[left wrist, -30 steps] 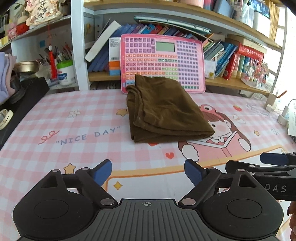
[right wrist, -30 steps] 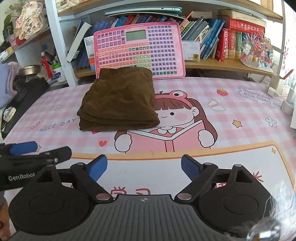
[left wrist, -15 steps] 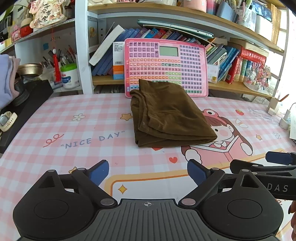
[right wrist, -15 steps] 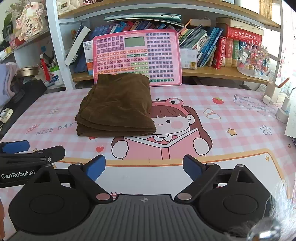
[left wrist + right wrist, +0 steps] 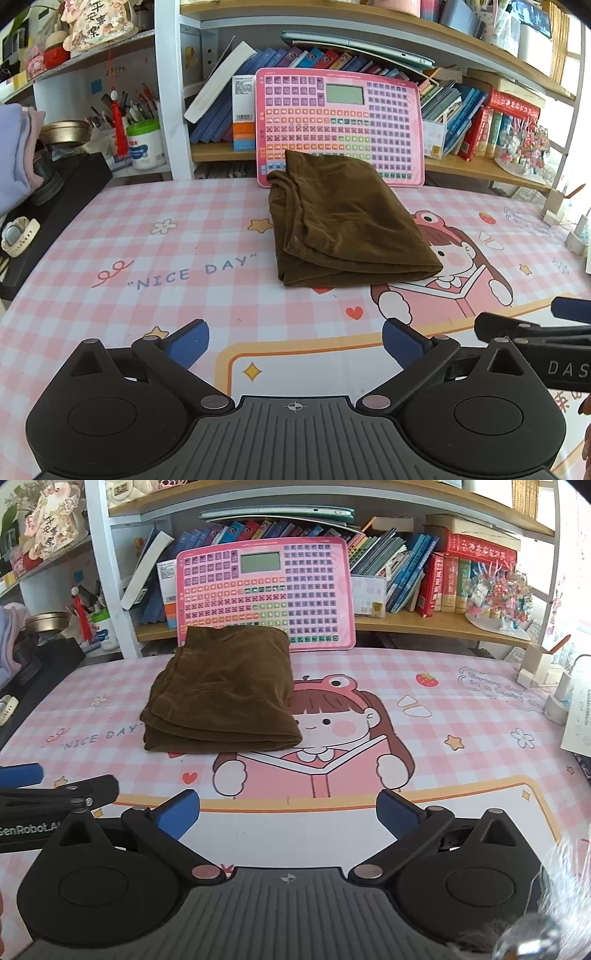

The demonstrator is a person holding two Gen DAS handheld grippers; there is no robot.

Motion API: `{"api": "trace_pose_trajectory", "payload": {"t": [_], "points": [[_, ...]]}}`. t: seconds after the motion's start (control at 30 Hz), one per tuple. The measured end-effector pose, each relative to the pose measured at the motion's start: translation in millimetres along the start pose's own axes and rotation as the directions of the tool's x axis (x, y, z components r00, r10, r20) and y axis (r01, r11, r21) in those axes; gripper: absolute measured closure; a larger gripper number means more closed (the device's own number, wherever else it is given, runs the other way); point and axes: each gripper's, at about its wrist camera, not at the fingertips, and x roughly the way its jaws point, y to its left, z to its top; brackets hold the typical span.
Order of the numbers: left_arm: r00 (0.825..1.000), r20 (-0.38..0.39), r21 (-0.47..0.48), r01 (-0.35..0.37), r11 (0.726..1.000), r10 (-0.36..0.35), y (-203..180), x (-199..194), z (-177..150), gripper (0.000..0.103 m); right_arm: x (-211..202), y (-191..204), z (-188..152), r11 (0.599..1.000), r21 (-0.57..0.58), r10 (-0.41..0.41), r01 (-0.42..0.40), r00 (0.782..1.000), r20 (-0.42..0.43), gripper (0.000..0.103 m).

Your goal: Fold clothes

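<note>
A brown garment (image 5: 343,225) lies folded into a flat rectangle on the pink checked table mat (image 5: 147,266), near the back. It also shows in the right wrist view (image 5: 225,698). My left gripper (image 5: 295,345) is open and empty, held low near the table's front edge, well short of the garment. My right gripper (image 5: 288,816) is open and empty too, beside the left one. Each gripper shows at the edge of the other's view.
A pink keyboard toy (image 5: 340,122) leans against the bookshelf (image 5: 480,170) right behind the garment. A black box with a watch (image 5: 18,232) sits at the left edge. Small white items (image 5: 554,686) and a paper stand at the right edge.
Both grippers have pulled back and risen slightly from the garment, so it looks a little farther away. The garment has not moved. Both stay open.
</note>
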Motion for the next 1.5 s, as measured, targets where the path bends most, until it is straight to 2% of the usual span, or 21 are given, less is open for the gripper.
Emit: {"api": "trace_pose_trajectory", "payload": {"t": [0.33,1.5], "points": [[1.0,-0.012,0.001,-0.028,1.0,0.028,1.8,-0.8,-1.5,0.001,2.1,4.2,-2.8,1.0,-0.029,-0.002,0.002,1.0,-0.008,0.0],[0.997,-0.066,0.023,-0.041,0.999,0.042,1.2,12.2,-2.6,0.001,18.6,3.0,-3.0,1.0,-0.017,0.002,-0.004,0.997,-0.074,0.0]]}}
